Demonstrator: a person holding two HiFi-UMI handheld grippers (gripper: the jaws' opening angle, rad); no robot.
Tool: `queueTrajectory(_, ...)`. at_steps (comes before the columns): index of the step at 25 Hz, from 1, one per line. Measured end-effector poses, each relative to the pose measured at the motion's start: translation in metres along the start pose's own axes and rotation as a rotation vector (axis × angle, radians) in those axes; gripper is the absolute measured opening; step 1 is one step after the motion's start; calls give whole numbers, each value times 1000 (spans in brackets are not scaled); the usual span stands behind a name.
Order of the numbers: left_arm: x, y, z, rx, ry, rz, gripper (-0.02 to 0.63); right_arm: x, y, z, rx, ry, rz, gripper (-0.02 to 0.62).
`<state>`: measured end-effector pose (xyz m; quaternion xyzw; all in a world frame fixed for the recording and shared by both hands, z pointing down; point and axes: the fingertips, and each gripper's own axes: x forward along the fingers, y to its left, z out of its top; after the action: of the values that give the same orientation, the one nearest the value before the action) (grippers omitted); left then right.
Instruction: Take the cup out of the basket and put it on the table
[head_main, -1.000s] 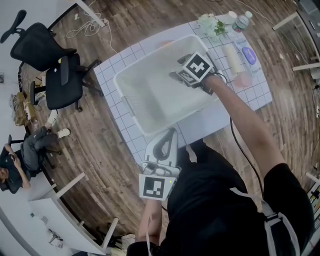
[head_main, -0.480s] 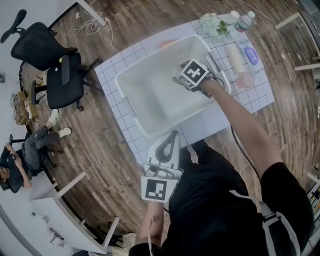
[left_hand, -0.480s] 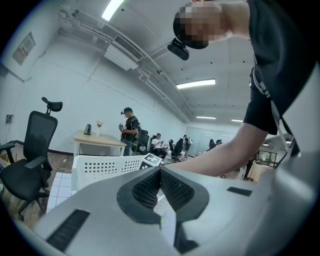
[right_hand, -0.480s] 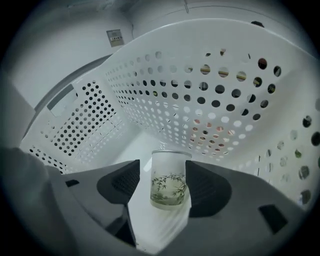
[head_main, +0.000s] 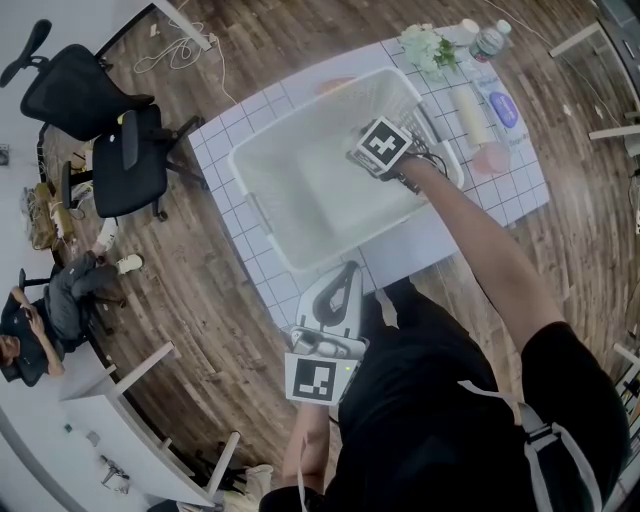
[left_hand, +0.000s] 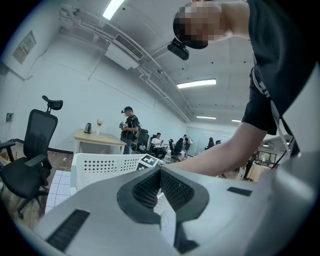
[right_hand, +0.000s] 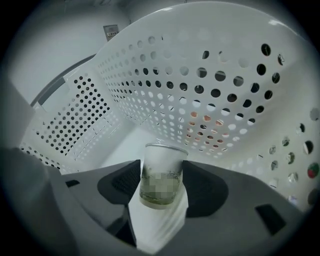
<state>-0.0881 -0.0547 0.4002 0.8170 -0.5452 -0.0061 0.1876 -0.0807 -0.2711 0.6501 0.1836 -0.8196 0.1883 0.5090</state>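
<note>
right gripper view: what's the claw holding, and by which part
The right claw grips the cup by its opposite sides, around the lower body, inside the basket.

Bright, even light comes from long ceiling lamps (left_hand: 196, 83) high above the basket (left_hand: 100, 167). In the head view the inside of the basket looks washed out and hazy, and the floor (head_main: 190, 290) around it is darker. Inside the basket the shadows are soft and the cup (right_hand: 161, 175) is sharp. All pictures bend at the edges, and both gripper views have dark corners.
</note>
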Motion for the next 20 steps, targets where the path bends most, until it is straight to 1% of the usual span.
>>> queueTrajectory(12,-2,1,0,0,-2,6,9,-2,-2,2,24,-11,6,250)
queueTrajectory(20,-3,0,2,4,-9,4,9,-13,2,8,12,-38,11,244)
